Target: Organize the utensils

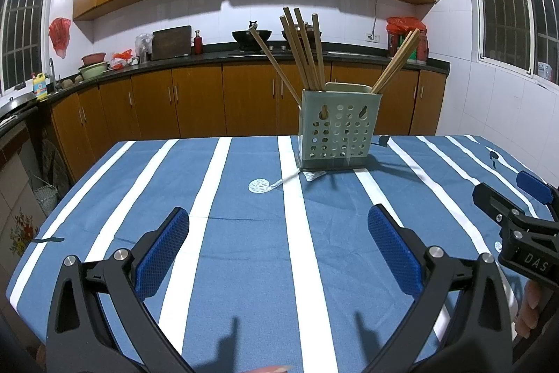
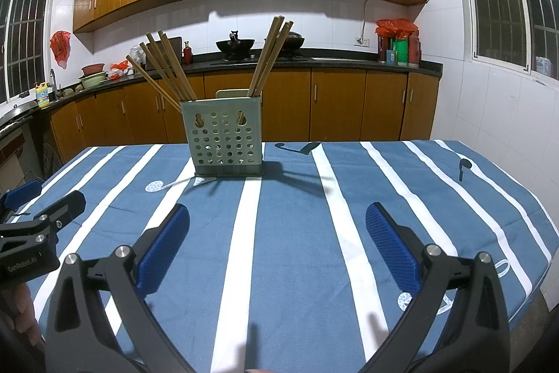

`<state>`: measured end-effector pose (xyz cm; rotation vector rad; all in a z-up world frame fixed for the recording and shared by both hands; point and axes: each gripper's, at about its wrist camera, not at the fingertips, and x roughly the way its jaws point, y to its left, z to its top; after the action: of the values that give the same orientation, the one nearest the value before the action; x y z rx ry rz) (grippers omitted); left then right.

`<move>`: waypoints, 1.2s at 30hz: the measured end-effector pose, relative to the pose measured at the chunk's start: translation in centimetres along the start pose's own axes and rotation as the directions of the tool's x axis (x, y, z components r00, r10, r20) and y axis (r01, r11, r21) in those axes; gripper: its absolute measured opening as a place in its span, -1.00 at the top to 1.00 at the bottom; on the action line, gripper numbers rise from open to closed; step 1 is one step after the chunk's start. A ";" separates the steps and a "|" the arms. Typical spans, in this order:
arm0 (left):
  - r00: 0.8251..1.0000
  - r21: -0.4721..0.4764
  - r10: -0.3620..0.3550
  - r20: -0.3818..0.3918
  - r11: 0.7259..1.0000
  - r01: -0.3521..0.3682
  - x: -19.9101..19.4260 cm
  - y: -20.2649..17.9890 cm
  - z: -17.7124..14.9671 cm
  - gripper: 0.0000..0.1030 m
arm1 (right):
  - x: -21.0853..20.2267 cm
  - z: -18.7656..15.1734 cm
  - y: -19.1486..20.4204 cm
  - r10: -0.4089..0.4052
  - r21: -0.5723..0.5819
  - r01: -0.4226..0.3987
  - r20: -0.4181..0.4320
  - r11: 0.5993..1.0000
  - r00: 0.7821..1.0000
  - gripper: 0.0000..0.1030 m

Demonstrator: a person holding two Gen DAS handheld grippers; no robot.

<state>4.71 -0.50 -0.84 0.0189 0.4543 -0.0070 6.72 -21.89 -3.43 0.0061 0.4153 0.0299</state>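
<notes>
Blue tablecloth (image 1: pixel 244 233) with white stripes, spread over the table. Toward its far edge, a pale green holder (image 1: pixel 337 131), upright, front wall full of round holes plus two keyhole slots near the top. Inside the holder, chopsticks (image 1: pixel 304 51), all standing on end: one bunch fanned out from the left part, leaning left and up; a smaller bunch leaning right from the right part. Behind the holder's rim, a flat pale piece, only its top edge in sight; cannot tell what. On the cloth just before the holder, slightly left, a printed white note shape.

Nearer than the holder, left gripper (image 1: pixel 277 243), blue pads (image 1: pixel 160 254) spread wide apart, nothing between them but bare cloth. Well short of the holder, not touching it. Right of it, at the frame edge, part of the other tool.

From the right wrist view: same holder (image 2: pixel 226 137), now left of centre, chopsticks (image 2: pixel 167 69) in the same two bunches. Right gripper (image 2: pixel 277 243) near side of the holder, pads (image 2: pixel 393 250) likewise wide apart, empty, well clear of the holder. Cloth (image 2: pixel 297 250) beneath. Left of the holder, low at the frame edge, the left tool's black body, fingertips of a hand just below it.

Beyond the holder: brown cabinets, dark counter, woks on the stove, a hood above.
</notes>
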 end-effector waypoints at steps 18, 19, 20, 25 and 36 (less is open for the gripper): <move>1.000 -0.001 0.001 -0.001 1.000 -0.001 0.0 0.0 0.1 -0.97 | 0.0 0.1 -0.1 0.000 0.001 0.000 -0.001 1.000 1.000 -0.92; 1.000 -0.003 0.002 -0.002 1.000 -0.002 0.0 0.0 -0.1 -0.97 | 0.0 0.1 -0.1 0.000 0.001 0.000 0.000 1.000 1.000 -0.92; 1.000 -0.004 0.002 -0.002 1.000 -0.002 0.0 0.0 -0.1 -0.97 | 0.0 0.1 -0.1 0.000 0.001 0.000 -0.001 1.000 1.000 -0.92; 1.000 -0.012 0.006 -0.006 1.000 -0.006 0.1 -0.1 -0.5 -0.97 | -0.1 0.1 -0.1 0.000 0.002 0.000 -0.001 1.000 1.000 -0.92; 1.000 -0.013 0.008 -0.006 1.000 -0.008 0.0 0.0 -0.5 -0.97 | 0.0 0.0 0.0 0.000 0.003 0.000 -0.001 1.000 1.000 -0.92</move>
<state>4.54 -0.47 -1.31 0.0075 0.4605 0.0037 6.71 -21.90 -3.37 0.0090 0.4160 0.0290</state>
